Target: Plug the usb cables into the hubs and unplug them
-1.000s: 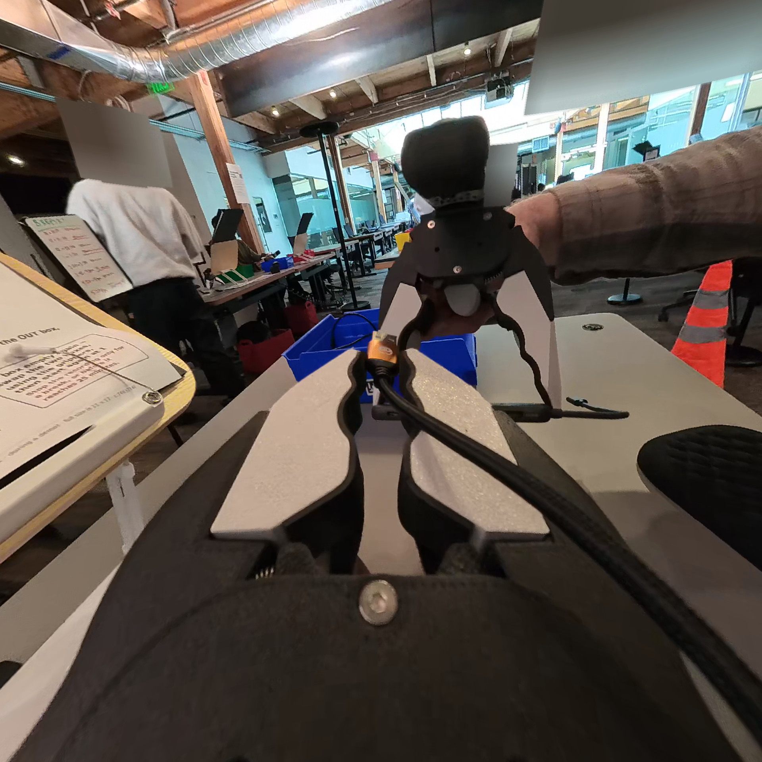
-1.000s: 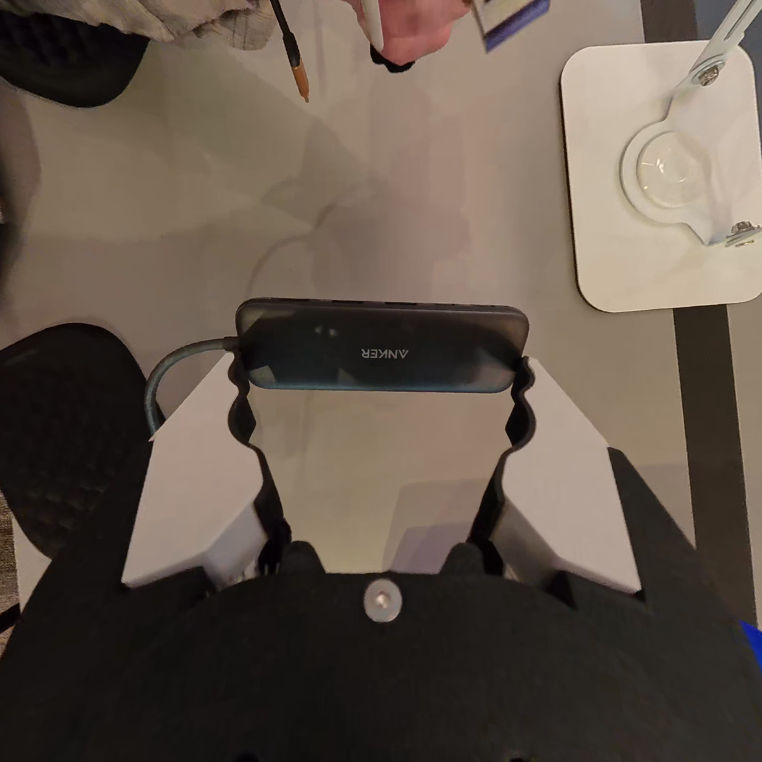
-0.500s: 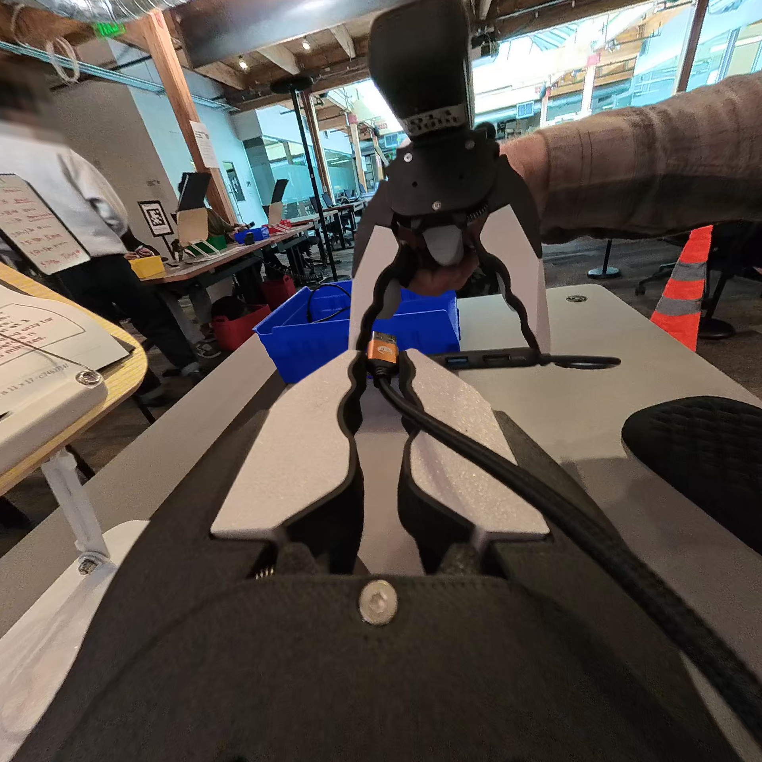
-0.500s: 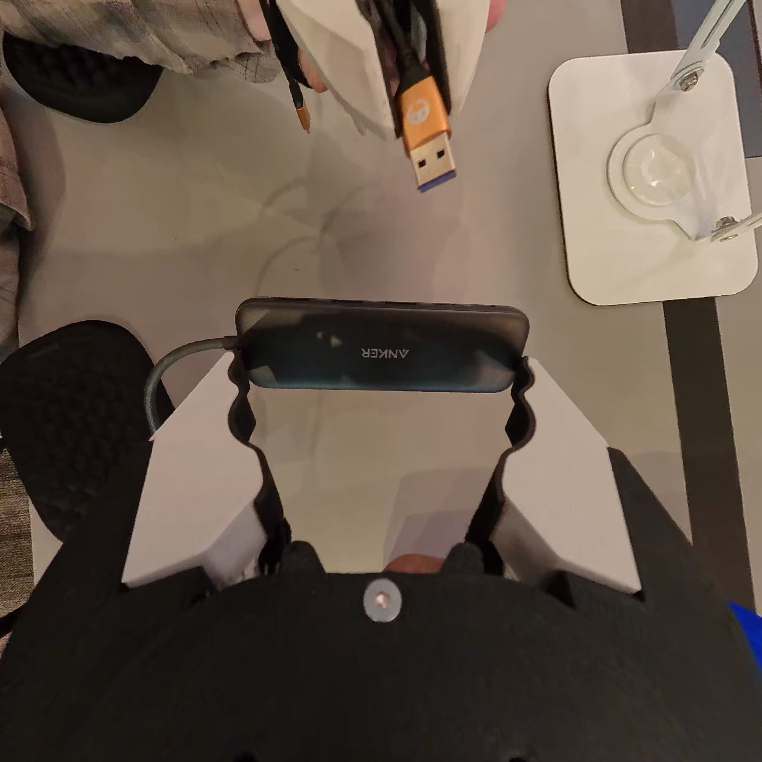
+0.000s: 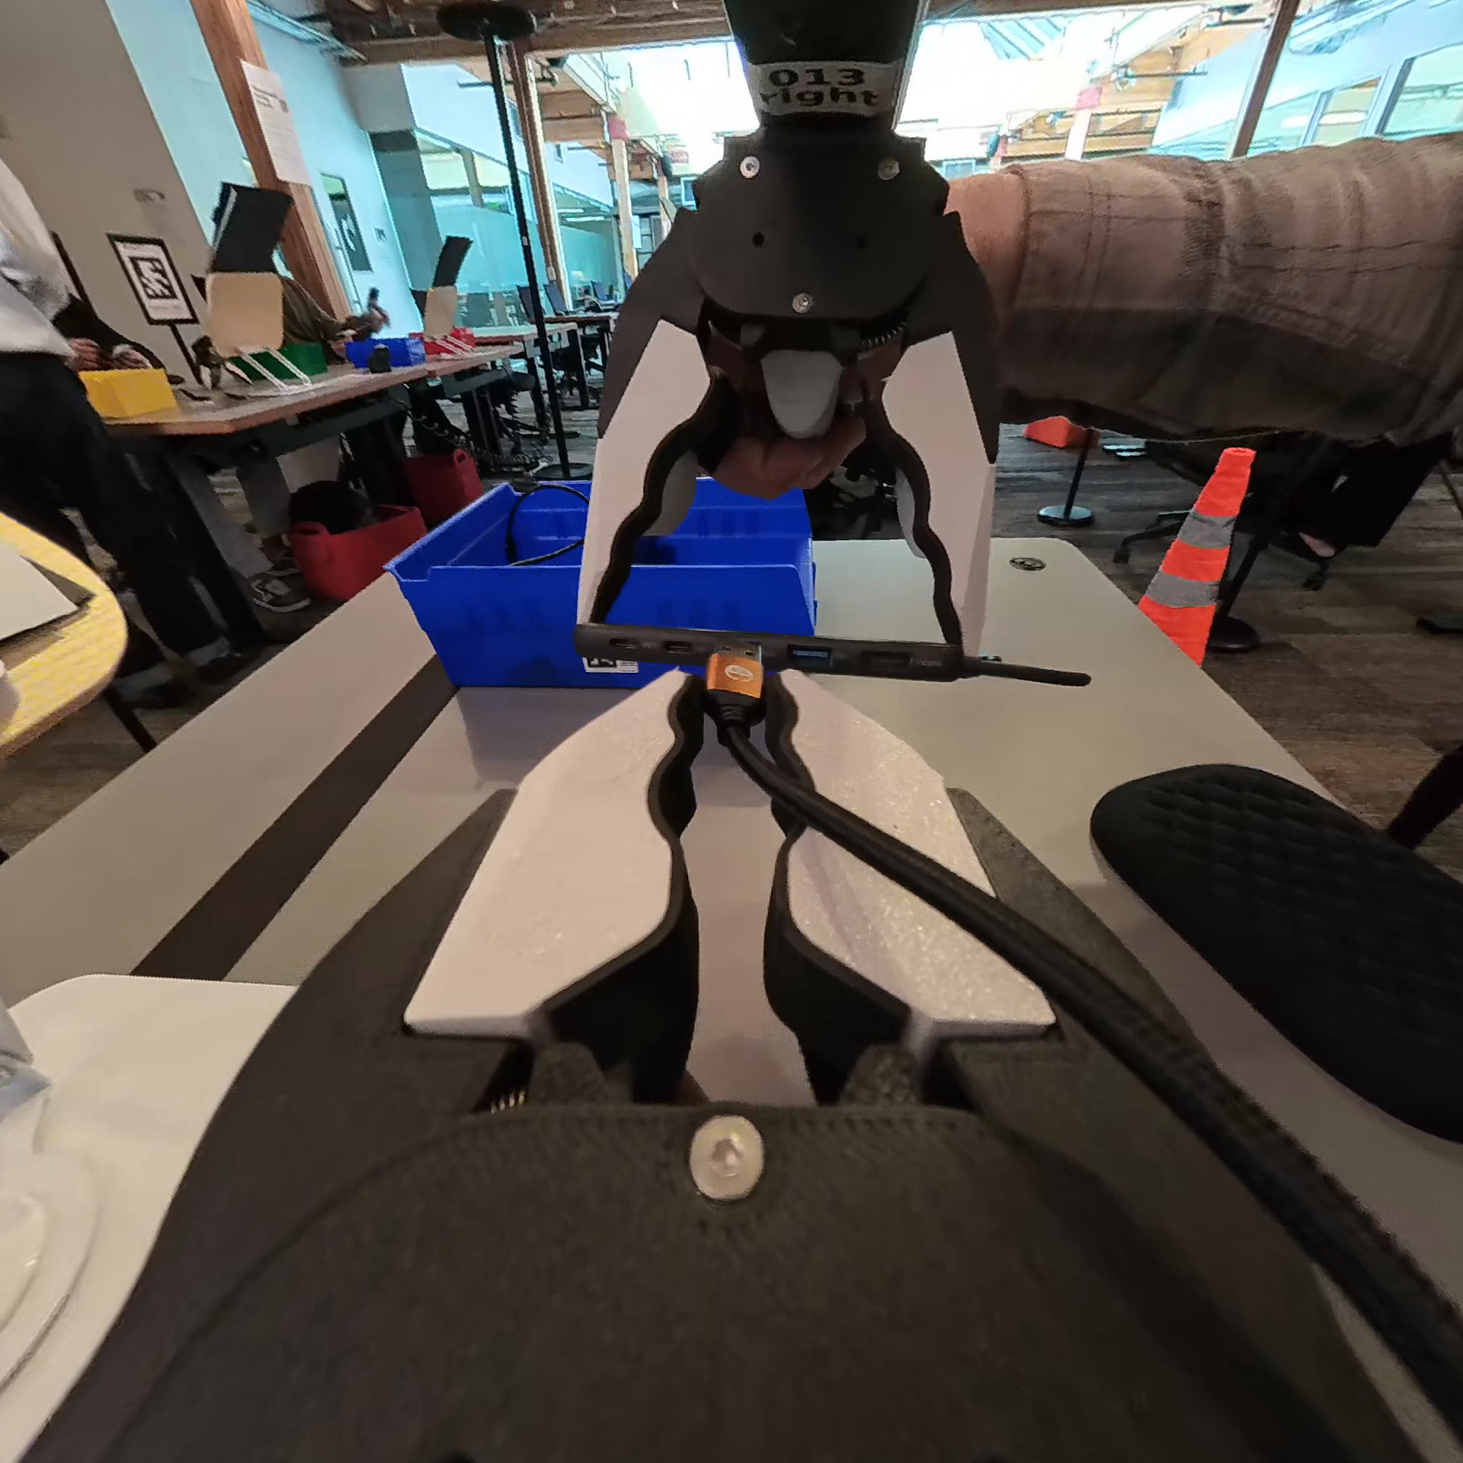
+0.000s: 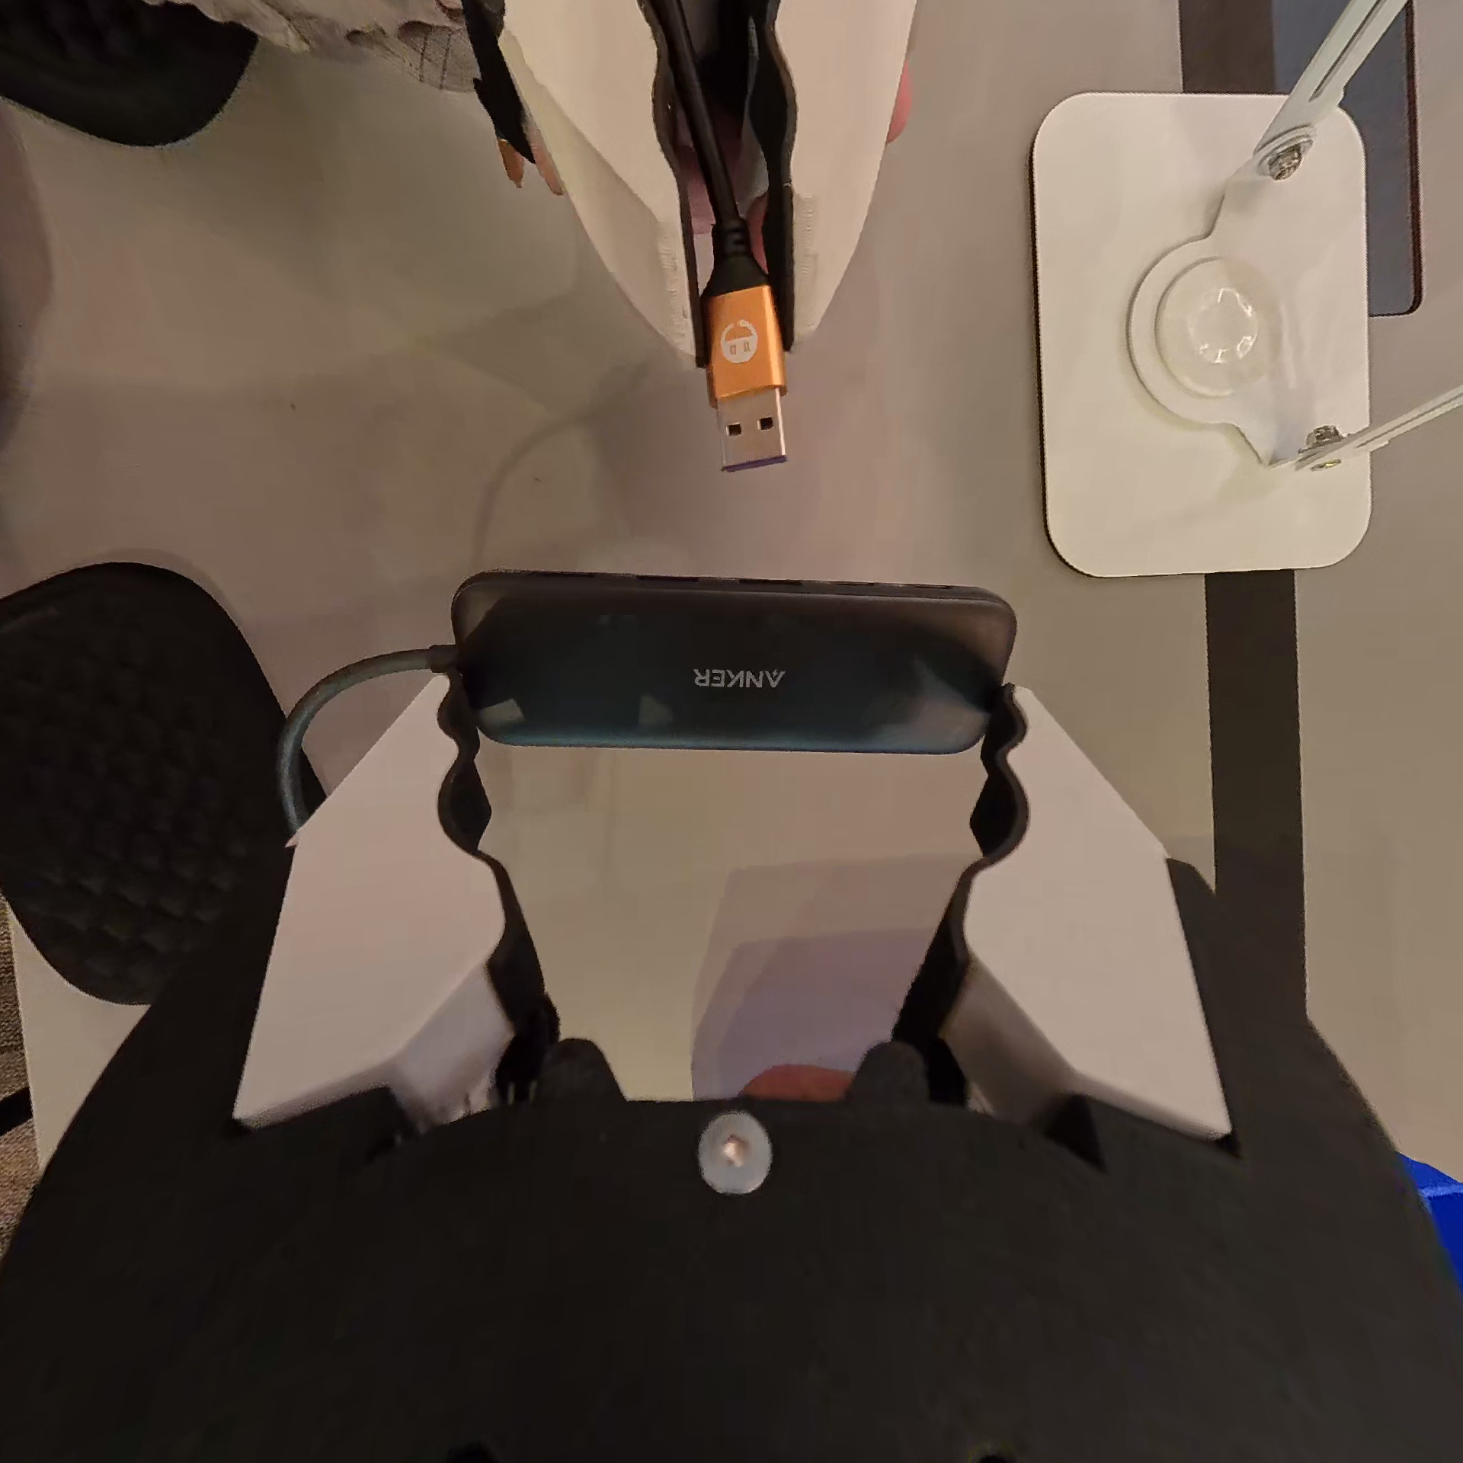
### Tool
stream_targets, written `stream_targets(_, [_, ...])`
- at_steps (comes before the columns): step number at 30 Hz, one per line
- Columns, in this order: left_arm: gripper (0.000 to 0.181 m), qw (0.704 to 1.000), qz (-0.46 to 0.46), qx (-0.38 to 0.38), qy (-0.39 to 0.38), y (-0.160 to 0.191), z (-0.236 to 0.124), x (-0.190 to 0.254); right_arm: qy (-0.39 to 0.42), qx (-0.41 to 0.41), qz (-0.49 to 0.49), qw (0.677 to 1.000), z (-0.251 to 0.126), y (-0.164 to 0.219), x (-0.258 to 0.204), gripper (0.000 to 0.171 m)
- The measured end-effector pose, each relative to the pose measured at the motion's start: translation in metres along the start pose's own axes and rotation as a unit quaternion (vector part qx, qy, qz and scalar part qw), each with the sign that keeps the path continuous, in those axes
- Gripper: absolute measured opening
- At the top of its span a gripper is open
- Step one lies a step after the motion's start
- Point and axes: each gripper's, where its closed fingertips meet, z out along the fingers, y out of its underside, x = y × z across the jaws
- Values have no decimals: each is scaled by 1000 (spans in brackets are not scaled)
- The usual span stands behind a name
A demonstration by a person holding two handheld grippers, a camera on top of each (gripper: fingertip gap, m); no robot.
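**Plug lined up, not yet seated**

Left tool [image 6: 732,348] is clamped on the orange USB plug [image 6: 744,348]; right tool [image 6: 732,704] pinches the dark hub [image 6: 732,673] by its ends, above the table [image 6: 237,396]. From the right wrist view the plug sits at 12 o'clock of the hub, just apart. Best approach: keep the plug square to the port row, hub steady, push straight.

Count: one plug, one hub, two tools, one blue bin [image 5: 507,617].
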Motion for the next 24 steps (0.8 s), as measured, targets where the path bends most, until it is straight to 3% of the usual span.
stream_targets(24, [15,996,-51,-59,37,11,17,19,4,-33,-20,999,1,1,3,126])
